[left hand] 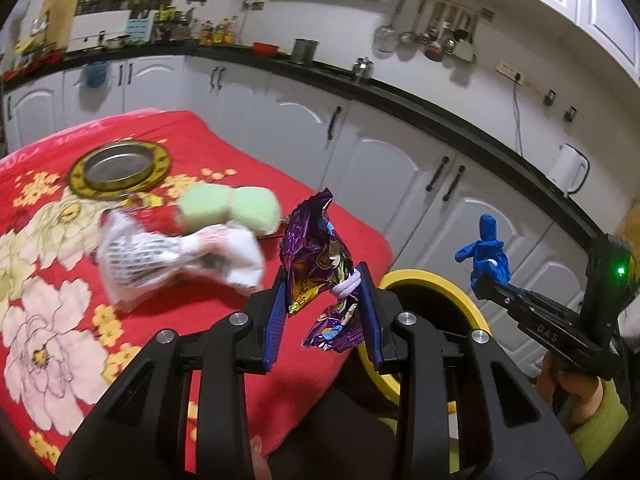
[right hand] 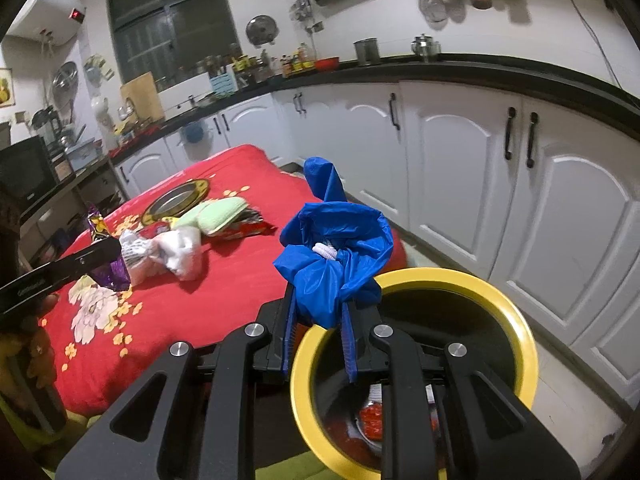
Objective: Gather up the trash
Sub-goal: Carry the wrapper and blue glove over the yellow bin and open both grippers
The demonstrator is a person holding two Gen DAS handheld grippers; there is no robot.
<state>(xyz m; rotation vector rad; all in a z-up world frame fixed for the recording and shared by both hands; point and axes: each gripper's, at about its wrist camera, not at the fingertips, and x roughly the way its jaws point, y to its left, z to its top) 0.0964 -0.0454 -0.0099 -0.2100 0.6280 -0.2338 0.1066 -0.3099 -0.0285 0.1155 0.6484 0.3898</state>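
We clench a purple wrapper (left hand: 320, 264) in our left gripper (left hand: 324, 312) and a blue bag (right hand: 332, 264) in our right gripper (right hand: 320, 336), the yellow bin (right hand: 516, 320) just below the jaws; white wrappers (left hand: 176, 256) remain beyond them.

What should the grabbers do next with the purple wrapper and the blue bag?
Probably carry both over the yellow-rimmed bin and let go. The right gripper holds the blue bag just above the rim; the left gripper pinches the purple wrapper beside it, near the table edge.

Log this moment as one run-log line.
left gripper: shut on purple wrapper | right gripper: shut on blue plastic bag | yellow-rimmed bin: beside table, below right gripper | white wrapper: on red cloth
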